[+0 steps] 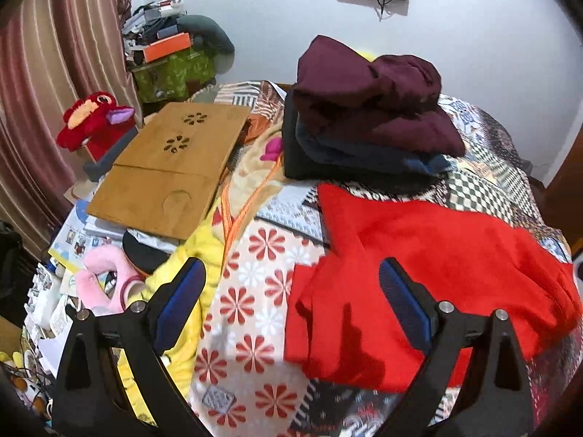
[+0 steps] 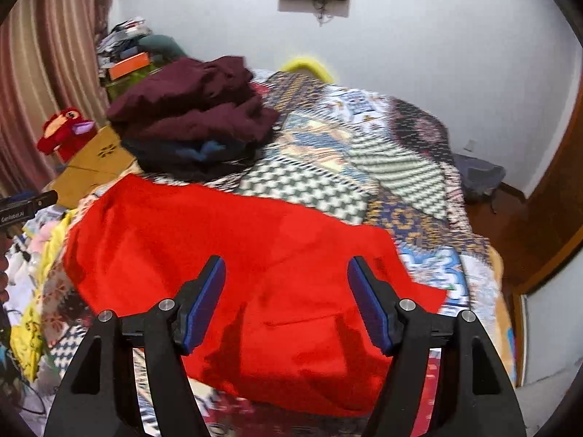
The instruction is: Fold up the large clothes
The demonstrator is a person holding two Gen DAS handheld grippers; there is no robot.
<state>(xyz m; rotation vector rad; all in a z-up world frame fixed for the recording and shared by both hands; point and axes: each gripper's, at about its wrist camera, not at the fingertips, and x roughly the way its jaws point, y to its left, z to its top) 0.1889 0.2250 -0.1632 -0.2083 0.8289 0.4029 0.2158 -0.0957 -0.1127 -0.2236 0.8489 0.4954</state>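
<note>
A large red garment (image 1: 430,273) lies spread on the patterned bedspread (image 1: 255,298); it also shows in the right wrist view (image 2: 255,266). My left gripper (image 1: 291,280) is open and empty, above the garment's near left edge. My right gripper (image 2: 286,280) is open and empty, above the garment's near middle. A pile of folded dark clothes, maroon on top (image 1: 371,109), sits behind the red garment, also in the right wrist view (image 2: 193,109).
A wooden lap board (image 1: 171,167), a red plush toy (image 1: 91,120), a pink plush (image 1: 105,276) and a yellow cloth (image 1: 204,255) lie at the bed's left. Clutter is stacked by the curtain (image 1: 47,91). A wooden door (image 2: 554,196) stands right.
</note>
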